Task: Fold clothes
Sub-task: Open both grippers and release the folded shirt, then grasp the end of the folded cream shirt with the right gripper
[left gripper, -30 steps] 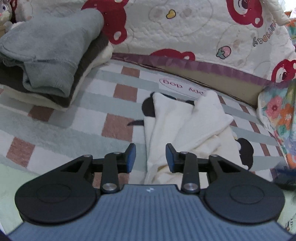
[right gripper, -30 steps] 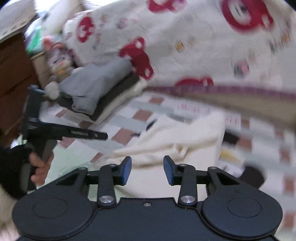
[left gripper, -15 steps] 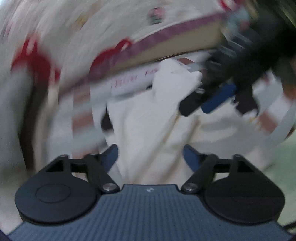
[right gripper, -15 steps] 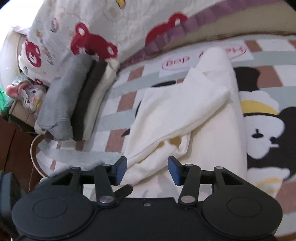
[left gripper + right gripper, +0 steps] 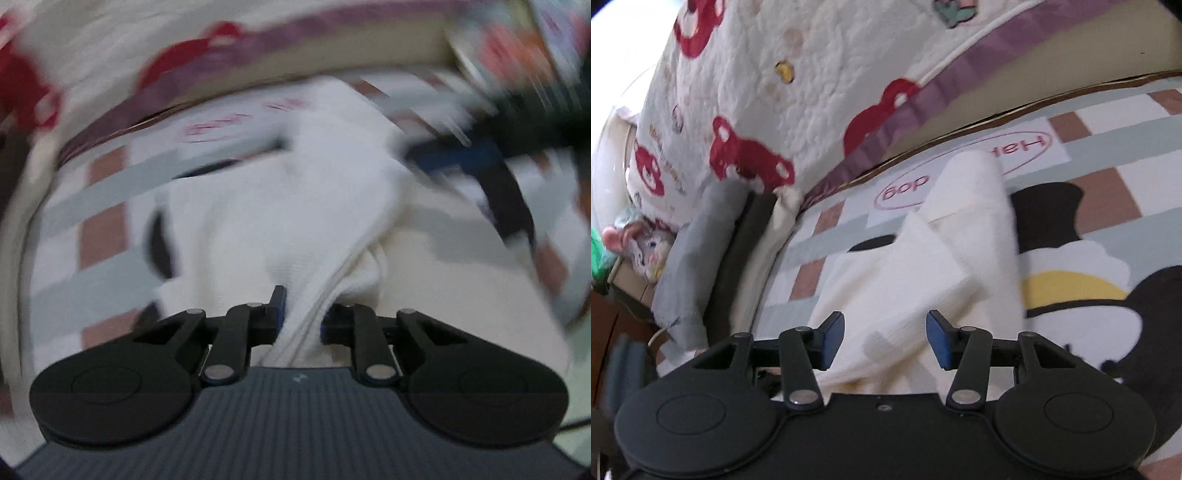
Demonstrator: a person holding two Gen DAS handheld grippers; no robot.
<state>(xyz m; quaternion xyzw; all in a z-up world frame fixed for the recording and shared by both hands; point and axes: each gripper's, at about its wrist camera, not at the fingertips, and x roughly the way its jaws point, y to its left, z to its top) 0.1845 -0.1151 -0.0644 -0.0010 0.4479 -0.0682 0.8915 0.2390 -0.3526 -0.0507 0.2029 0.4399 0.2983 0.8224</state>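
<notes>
Your left tool (image 5: 301, 314) was clear of the cloth a second ago, jaws part open, then wider half a second back. Now the jaws are closing, with a ridge of the garment (image 5: 288, 206) bunched between them; the pads look to press on it. Judgement: the first grasp of this fold is being made.

Your right tool (image 5: 885, 334) has swung over the garment (image 5: 923, 273) and stands released, jaws wide, cloth below but not pinched. It likely needs its own edge next.

The garment lies crumpled on the bed sheet (image 5: 1108, 155), well apart from the folded stack (image 5: 713, 258).

Left view is badly smeared: the far tool is only a dark-and-blue blur at upper right. Which part of the garment you hold, hem or sleeve, cannot be told. The near edge is hidden under both tool bodies.
</notes>
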